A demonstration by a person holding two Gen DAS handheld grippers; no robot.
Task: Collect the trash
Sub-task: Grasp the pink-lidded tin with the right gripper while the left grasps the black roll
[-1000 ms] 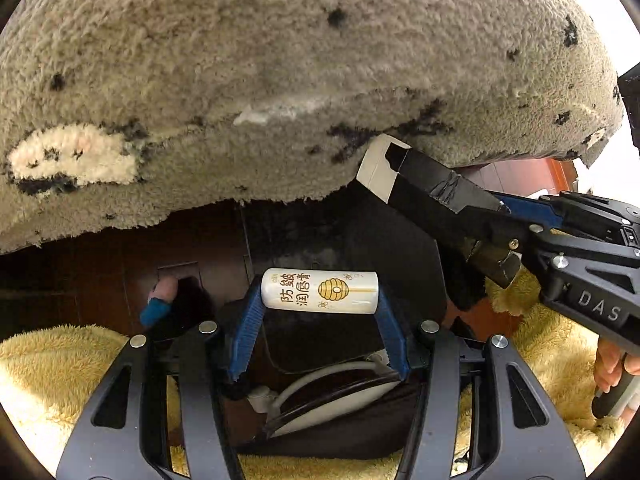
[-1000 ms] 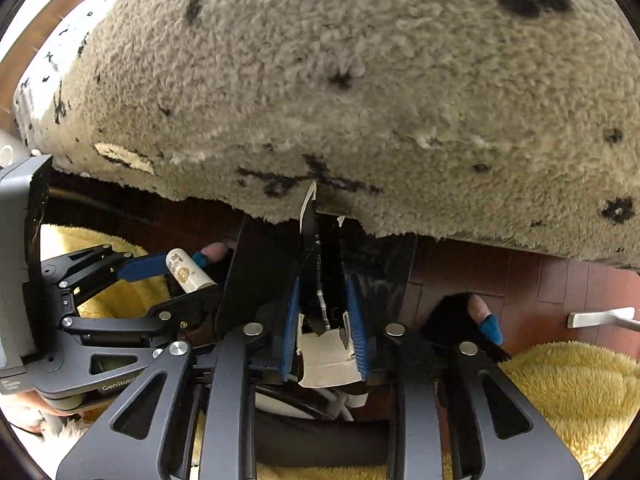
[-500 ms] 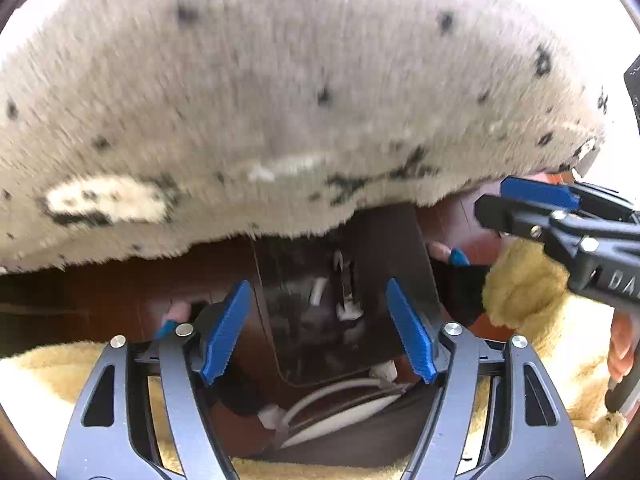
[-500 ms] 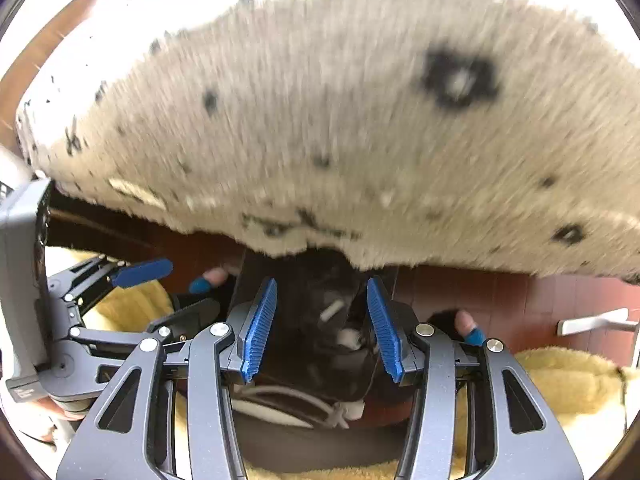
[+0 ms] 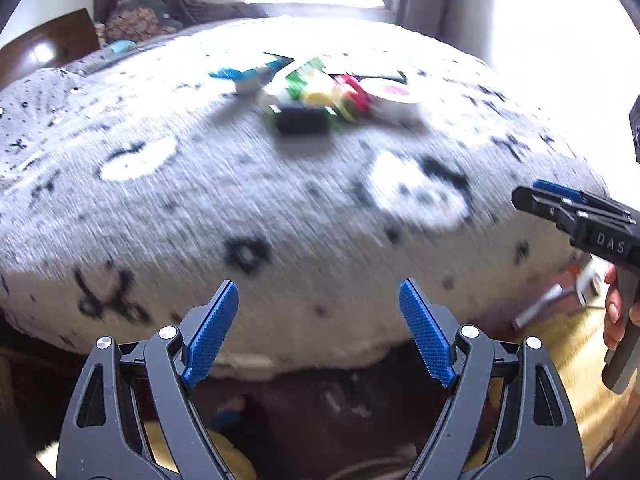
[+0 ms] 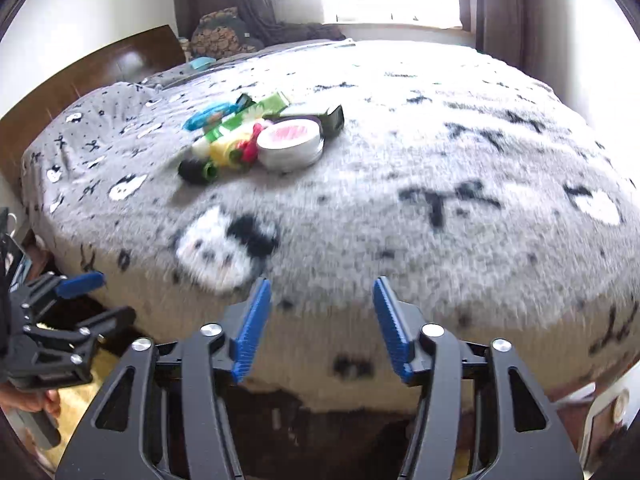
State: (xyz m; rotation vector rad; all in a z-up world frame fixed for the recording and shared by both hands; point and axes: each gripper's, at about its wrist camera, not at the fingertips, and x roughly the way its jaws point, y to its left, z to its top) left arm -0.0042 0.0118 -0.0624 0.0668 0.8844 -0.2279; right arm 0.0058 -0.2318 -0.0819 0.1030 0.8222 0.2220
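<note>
We hold the left gripper (image 5: 319, 330) and right gripper (image 6: 322, 326) spread wide w/ nothing between them, just at the bed (image 6: 460, 184) edge. Farther, approx. mid-blanket, the trash pile (image 6: 260, 136) lies: round tin (image 6: 290, 144), green wrappers (image 6: 248, 116), black tube (image 6: 198, 172).

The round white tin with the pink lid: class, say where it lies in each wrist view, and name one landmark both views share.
Left wrist: round tin upper centre-right, at the pile's right end.
Right wrist: round tin upper centre-left, at the pile's right side.
Shared landmark: the white-and-black face patch on the blanket.
</note>
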